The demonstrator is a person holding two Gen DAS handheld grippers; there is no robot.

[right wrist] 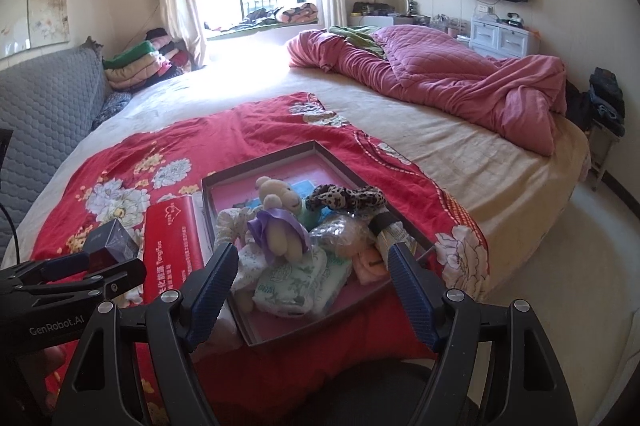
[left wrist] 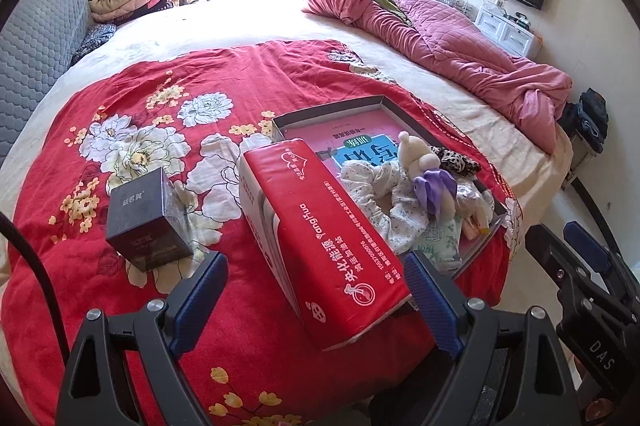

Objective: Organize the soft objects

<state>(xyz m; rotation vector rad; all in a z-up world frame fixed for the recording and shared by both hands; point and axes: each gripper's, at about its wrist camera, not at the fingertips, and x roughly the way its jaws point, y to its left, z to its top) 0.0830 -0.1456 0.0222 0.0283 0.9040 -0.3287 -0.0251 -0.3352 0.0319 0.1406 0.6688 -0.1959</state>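
Observation:
A shallow dark-rimmed tray [left wrist: 328,108] [right wrist: 256,161] lies on the red floral bedspread. In it sit a cream plush bear [left wrist: 420,162] [right wrist: 280,198] in a purple skirt, a white floral scrunchie [left wrist: 376,186], a leopard scrunchie [right wrist: 348,198] and green-white tissue packets [right wrist: 288,278]. A red tissue pack [left wrist: 320,226] [right wrist: 172,238] leans on the tray's left rim. My left gripper [left wrist: 315,260] is open, with the pack's near end between its fingers and untouched. My right gripper [right wrist: 311,250] is open over the tray's near edge.
A small dark box [left wrist: 148,222] stands on the bedspread left of the red pack. A crumpled pink quilt [right wrist: 440,82] lies along the bed's far right. A grey padded headboard [left wrist: 36,50] and folded blankets [right wrist: 140,62] are at the left. Floor runs along the bed's right side.

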